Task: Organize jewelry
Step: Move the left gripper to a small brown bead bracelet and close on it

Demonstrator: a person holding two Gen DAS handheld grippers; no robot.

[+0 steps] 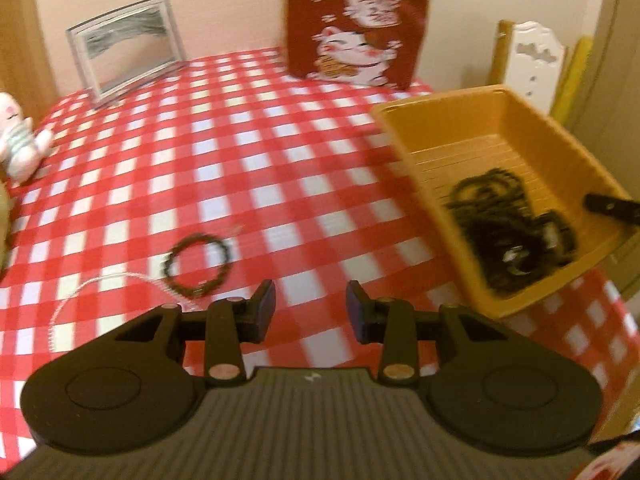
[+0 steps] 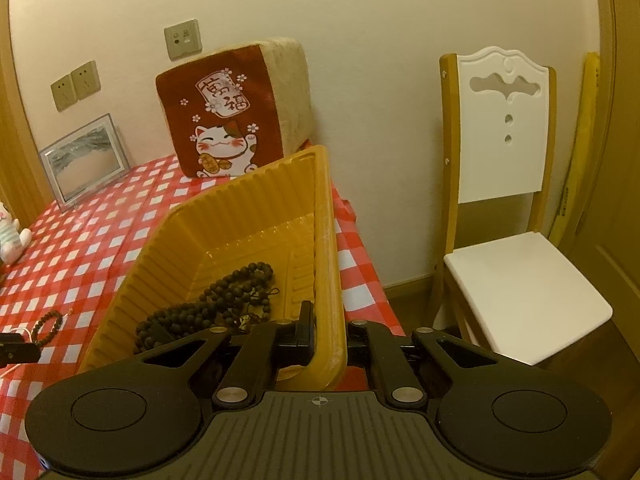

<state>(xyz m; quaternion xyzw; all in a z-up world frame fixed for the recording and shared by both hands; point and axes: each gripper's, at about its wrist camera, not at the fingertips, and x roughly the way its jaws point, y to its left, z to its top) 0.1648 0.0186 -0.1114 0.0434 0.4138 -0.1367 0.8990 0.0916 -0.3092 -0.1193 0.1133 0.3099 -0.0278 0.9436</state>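
right claw (image 2: 328, 340) clamped on tray (image 2: 240, 216) wall, tray tilted at worktop edge | left claw (image 1: 310, 308) open, empty | bracelet (image 1: 198, 266) on cloth at its 11 o'clock: light, limp, beads slippery; pinch across the strand

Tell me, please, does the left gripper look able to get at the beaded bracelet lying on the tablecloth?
Probably yes. The left gripper is open and empty, and the beaded bracelet lies just ahead to its left on the checked tablecloth, with only a thin silver chain beside it.
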